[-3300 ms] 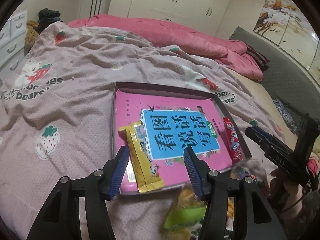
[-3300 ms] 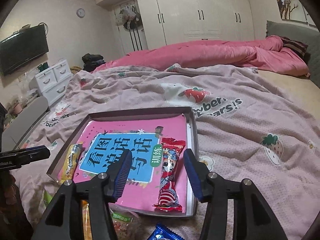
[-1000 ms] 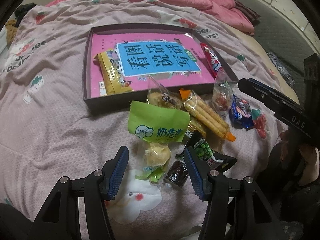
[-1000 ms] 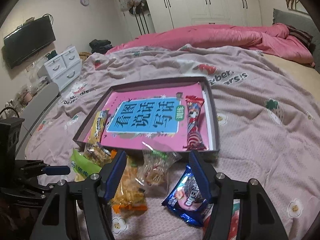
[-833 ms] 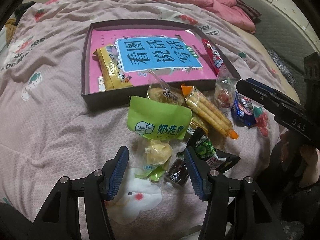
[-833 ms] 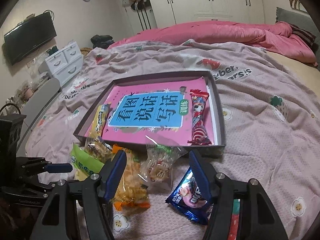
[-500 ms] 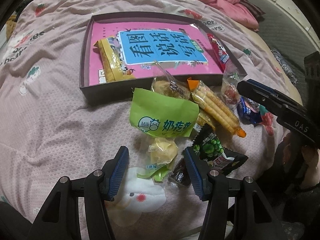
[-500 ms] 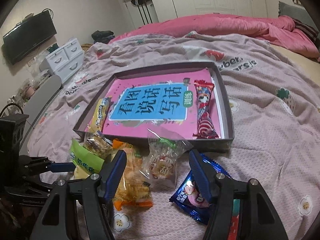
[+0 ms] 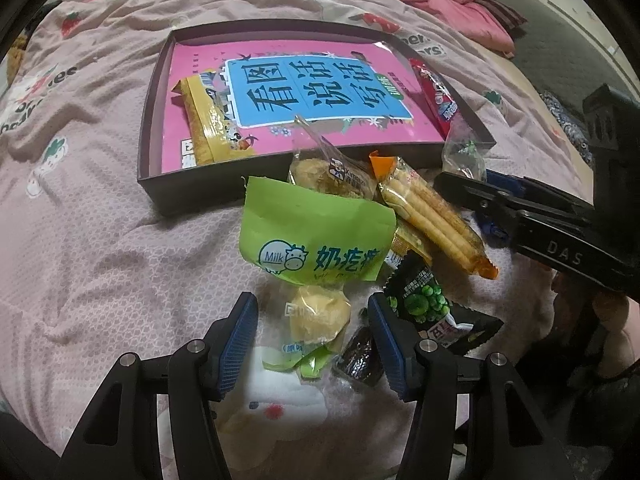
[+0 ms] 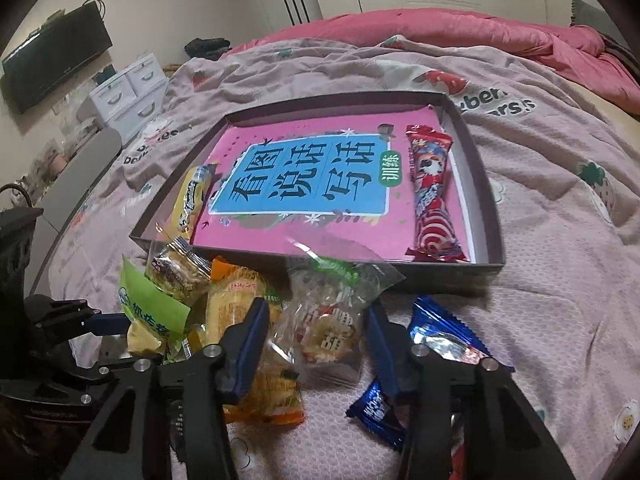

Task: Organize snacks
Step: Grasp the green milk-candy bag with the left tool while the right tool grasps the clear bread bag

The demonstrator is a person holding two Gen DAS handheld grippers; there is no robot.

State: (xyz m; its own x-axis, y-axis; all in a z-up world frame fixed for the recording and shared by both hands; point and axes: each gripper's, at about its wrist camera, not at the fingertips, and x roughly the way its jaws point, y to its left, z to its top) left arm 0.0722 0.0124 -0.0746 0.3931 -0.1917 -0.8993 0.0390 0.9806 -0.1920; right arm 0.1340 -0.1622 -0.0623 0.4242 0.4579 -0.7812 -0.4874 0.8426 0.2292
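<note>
A dark shallow box (image 9: pixel 188 190) (image 10: pixel 480 184) lies on the bed with a pink book inside, a yellow snack bar (image 9: pixel 206 120) (image 10: pixel 192 196) at its left and a red snack bar (image 9: pixel 436 96) (image 10: pixel 432 196) at its right. A pile of loose snacks lies in front of it. My left gripper (image 9: pixel 314 330) is open, its fingers on either side of a small yellow-green candy packet (image 9: pixel 318 314) below a green milk pouch (image 9: pixel 316 240). My right gripper (image 10: pixel 316 332) is open around a clear packet of sweets (image 10: pixel 332 320).
An orange pack of stick biscuits (image 9: pixel 432 220), a black-green pea packet (image 9: pixel 424 300), a clear cake packet (image 9: pixel 332 168) and a blue wrapper (image 10: pixel 448 340) lie in the pile. White drawers (image 10: pixel 128 92) and a wall TV (image 10: pixel 52 60) stand at the left. A pink duvet (image 10: pixel 460 32) lies behind.
Both grippers have pulled back from over the box and dropped toward the snack pile. The left now frames the small candy packet, the right the clear packet. Both stay open.
</note>
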